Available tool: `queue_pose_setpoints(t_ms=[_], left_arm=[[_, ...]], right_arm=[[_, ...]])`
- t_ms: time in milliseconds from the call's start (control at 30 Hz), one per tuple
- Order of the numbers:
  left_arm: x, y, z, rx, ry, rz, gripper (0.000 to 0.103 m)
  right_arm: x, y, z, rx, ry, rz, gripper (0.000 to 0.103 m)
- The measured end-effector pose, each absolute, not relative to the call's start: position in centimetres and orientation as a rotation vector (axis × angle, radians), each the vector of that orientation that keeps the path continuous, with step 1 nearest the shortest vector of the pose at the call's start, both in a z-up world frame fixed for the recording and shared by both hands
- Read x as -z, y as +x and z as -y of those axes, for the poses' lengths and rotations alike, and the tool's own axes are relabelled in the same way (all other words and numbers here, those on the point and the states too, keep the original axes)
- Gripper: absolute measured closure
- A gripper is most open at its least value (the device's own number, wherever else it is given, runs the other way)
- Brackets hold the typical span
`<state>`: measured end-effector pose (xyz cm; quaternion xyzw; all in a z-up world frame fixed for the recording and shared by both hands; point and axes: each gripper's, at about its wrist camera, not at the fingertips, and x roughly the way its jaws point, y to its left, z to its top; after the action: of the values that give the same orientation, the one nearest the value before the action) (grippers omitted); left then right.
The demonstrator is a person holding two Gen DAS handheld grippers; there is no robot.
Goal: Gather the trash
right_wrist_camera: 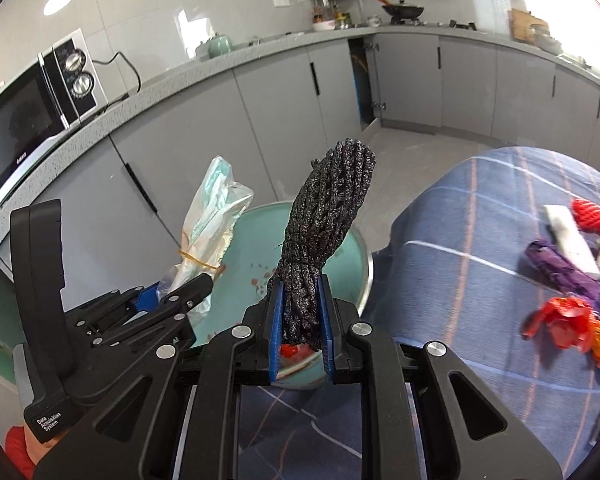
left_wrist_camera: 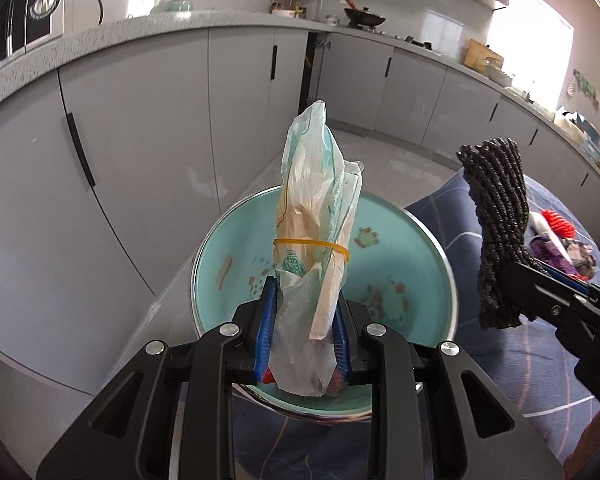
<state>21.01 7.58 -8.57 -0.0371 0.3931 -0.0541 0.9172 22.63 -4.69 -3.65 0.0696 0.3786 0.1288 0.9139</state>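
My left gripper [left_wrist_camera: 305, 300] is shut on a rolled clear plastic bag [left_wrist_camera: 316, 200] bound with a yellow rubber band, held upright over a teal enamel basin [left_wrist_camera: 404, 248]. My right gripper [right_wrist_camera: 300, 300] is shut on a bundle of black mesh netting [right_wrist_camera: 324, 220], also held upright above the basin [right_wrist_camera: 256, 240]. In the left wrist view the netting [left_wrist_camera: 500, 232] and right gripper [left_wrist_camera: 540, 280] are to the right. In the right wrist view the bag [right_wrist_camera: 208, 220] and left gripper [right_wrist_camera: 172, 296] are to the left. Something red lies in the basin bottom [right_wrist_camera: 290, 350].
The basin sits on a table with a blue checked cloth [right_wrist_camera: 460, 220]. More trash lies on it at right: a purple wrapper [right_wrist_camera: 568, 272], red-orange plastic [right_wrist_camera: 568, 320], red netting [right_wrist_camera: 596, 216], a white piece [right_wrist_camera: 568, 236]. Grey cabinets [left_wrist_camera: 140, 140] and a microwave [right_wrist_camera: 24, 128] stand behind.
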Motion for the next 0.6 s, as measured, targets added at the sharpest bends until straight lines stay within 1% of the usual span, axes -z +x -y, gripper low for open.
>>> queue_pose_setpoints(t_ms=[167,433,533,600], left_arm=[[10.2,22.3,-7.6,0.115,-0.079,-0.856,0.077],[11.5,23.3,-7.4,0.105,-0.081,-0.894,0.076],[11.7,23.6,-7.3,0.092,-0.07,-0.906,0.073],[11.8,23.6,-7.3,0.083,-0.064,-0.913,0.071]], right_arm=[[5.6,24.3,3.8,-0.29,0.144,-0.838,0.085],[7.3,25.6,3.3,-0.308,0.129,-0.87,0.084],[7.4,25.8,3.2,-0.308,0.128,-0.867,0.074],[7.3,25.6,3.4,-0.3,0.135,-0.86,0.074]])
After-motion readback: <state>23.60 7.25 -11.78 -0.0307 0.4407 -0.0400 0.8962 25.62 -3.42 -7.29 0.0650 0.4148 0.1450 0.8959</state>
